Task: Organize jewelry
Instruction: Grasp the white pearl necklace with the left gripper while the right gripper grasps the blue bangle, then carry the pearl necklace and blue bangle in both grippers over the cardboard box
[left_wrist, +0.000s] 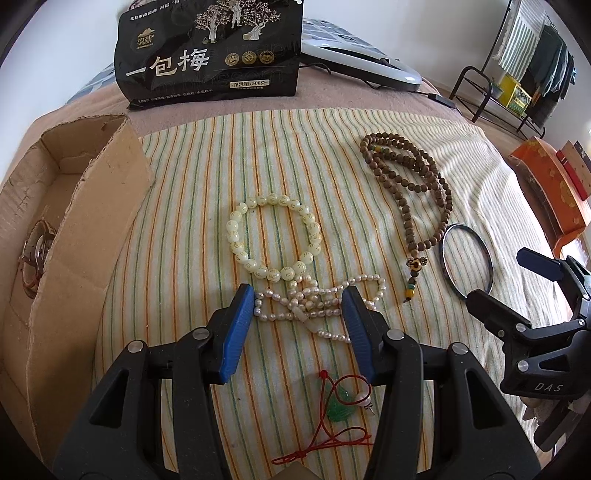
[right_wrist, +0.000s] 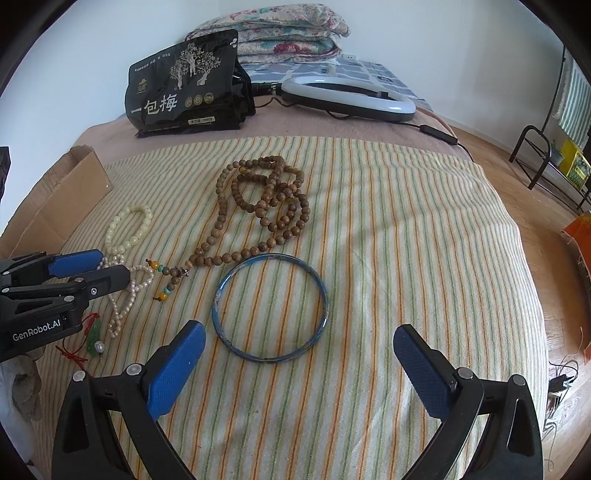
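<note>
Striped terry towel (left_wrist: 177, 206), knobbly pearl strand (left_wrist: 306, 301)

Each claw is built of matte black plastic arms with triangular cut-outs, joined at round silver rivets. The left claw (left_wrist: 298, 295) carries long blue ribbed pads (left_wrist: 236, 332) on its fingers; its side reads "GenRobot.AI" in white. The right claw (right_wrist: 299, 334) has blue pads with a fine dotted texture (right_wrist: 177, 373), and its body shows the white letters "DAS".
</note>
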